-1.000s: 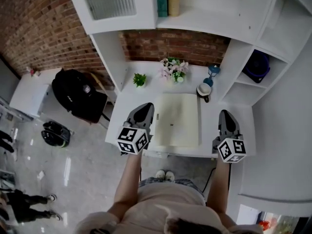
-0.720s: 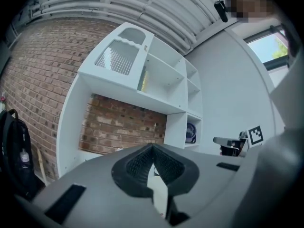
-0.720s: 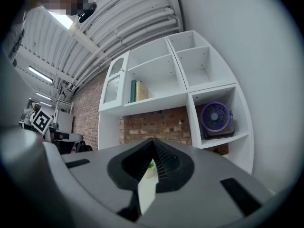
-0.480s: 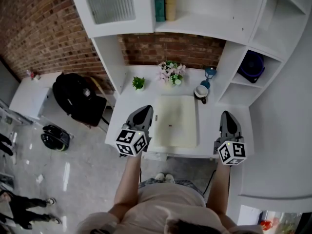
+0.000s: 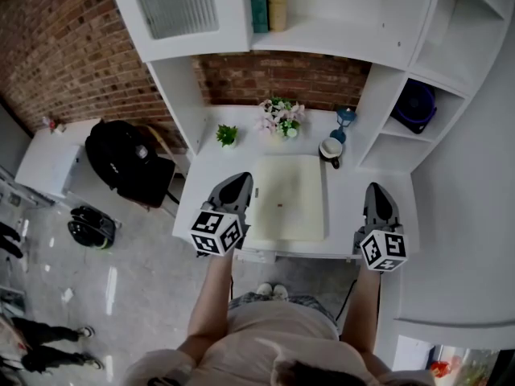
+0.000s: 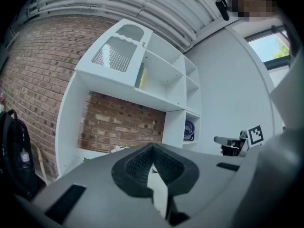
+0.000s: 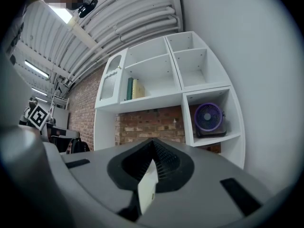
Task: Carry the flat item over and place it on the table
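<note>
The flat item is a cream rectangular board that lies flat on the white desk, between my two grippers. My left gripper hovers at the board's left edge, jaws shut. My right gripper hangs over bare desk, a little to the right of the board, also shut. In the left gripper view the left gripper points at the shelf unit with its tips together. The right gripper does the same in the right gripper view. A pale sliver shows in the slot below each pair of tips; I cannot tell what it is.
At the back of the desk stand a small green plant, a flower pot and a mug. A purple fan sits in the right shelf. A black backpack rests left of the desk.
The head view has shifted slightly. Both grippers and the board keep their places.
</note>
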The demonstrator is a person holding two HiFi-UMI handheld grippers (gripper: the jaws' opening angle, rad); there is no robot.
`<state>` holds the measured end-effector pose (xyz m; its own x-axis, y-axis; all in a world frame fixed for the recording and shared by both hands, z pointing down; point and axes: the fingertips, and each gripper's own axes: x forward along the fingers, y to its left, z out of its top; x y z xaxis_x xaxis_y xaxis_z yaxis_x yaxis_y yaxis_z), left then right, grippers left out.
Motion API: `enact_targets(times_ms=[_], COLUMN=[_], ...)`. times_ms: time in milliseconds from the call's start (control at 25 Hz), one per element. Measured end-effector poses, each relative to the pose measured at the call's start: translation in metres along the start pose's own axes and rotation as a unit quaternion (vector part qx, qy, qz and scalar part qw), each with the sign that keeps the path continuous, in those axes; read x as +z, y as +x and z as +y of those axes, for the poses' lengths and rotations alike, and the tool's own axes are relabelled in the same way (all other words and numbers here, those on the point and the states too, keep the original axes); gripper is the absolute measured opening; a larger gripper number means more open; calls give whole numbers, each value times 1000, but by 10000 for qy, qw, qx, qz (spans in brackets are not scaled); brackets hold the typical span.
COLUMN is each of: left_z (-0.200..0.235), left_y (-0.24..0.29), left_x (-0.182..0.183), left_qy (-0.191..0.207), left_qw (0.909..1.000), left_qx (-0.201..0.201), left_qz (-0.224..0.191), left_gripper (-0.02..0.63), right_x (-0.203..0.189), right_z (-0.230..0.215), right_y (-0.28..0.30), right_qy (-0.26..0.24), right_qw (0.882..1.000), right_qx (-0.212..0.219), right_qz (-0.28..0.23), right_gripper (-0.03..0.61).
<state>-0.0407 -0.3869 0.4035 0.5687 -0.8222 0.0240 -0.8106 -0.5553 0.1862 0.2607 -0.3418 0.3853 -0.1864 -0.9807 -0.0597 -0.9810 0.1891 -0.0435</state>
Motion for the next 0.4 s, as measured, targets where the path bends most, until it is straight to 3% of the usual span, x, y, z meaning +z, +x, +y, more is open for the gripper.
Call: enact_targets(times_ms=[400], left_z=[11], left_y=[6], left_x=[0], left_qy=[-104], left_qw=[9999], left_qx=[30], left_qz=[20], left_gripper=[28], right_x=[-12], right_z=[-4], right_y=[6], right_qy=[27], right_qw=[9999], right_qx=[-71], right_qz=[130], right_gripper=[17])
